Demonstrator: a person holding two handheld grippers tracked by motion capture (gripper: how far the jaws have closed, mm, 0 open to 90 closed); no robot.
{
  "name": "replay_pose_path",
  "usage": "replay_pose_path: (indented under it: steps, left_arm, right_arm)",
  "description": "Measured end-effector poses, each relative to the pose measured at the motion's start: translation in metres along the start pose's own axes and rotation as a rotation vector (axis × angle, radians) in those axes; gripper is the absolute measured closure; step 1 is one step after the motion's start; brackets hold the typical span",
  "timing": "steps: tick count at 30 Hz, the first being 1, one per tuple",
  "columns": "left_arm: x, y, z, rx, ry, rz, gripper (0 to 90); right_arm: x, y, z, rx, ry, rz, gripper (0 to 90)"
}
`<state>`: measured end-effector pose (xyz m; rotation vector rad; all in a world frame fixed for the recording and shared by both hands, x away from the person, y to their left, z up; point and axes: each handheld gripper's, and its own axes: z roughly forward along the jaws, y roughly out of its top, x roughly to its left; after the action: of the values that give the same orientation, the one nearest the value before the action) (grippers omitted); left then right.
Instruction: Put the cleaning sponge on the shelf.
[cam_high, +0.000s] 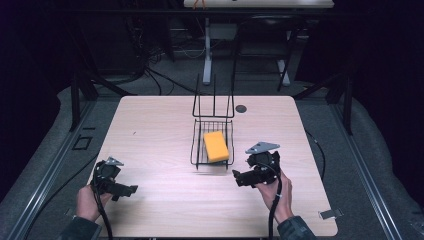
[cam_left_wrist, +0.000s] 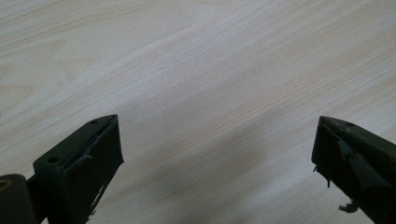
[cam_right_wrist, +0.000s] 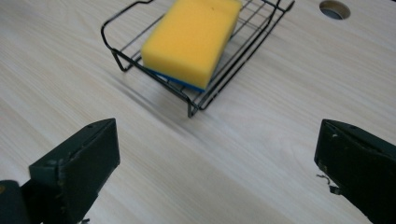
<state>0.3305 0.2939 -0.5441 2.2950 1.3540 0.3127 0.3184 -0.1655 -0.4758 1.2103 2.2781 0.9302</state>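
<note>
A yellow sponge (cam_high: 216, 146) with a blue underside lies in a black wire rack (cam_high: 197, 150) at the middle of the wooden table (cam_high: 150, 125). In the right gripper view the sponge (cam_right_wrist: 192, 39) rests in the rack (cam_right_wrist: 233, 70) just ahead of the wide-apart jaws. My right gripper (cam_high: 241, 178) is open, held low to the right of the rack's front, with nothing between its fingers. My left gripper (cam_high: 128, 191) is open near the table's front left, over bare wood (cam_left_wrist: 210, 93).
The rack has a tall wire back (cam_high: 214, 102) at its far side. A round cable hole (cam_high: 241, 108) sits in the table behind the rack, and the same hole (cam_right_wrist: 334, 9) appears in the right gripper view. A small metal clip (cam_high: 331, 214) lies at the front right corner.
</note>
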Motion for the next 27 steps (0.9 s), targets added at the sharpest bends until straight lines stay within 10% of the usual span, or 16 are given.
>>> replay_pose_path:
  steps: [17,27]
  left_arm:
    - [0.000,0.003,0.002,0.005,-0.011,0.020,1.8]
    - [-0.001,0.005,0.005,0.021,-0.018,0.033,1.7]
  right_arm:
    - [-0.035,-0.085,-0.016,0.091,-0.095,0.067,0.0]
    - [-0.045,-0.099,-0.001,0.168,-0.104,0.093,0.0]
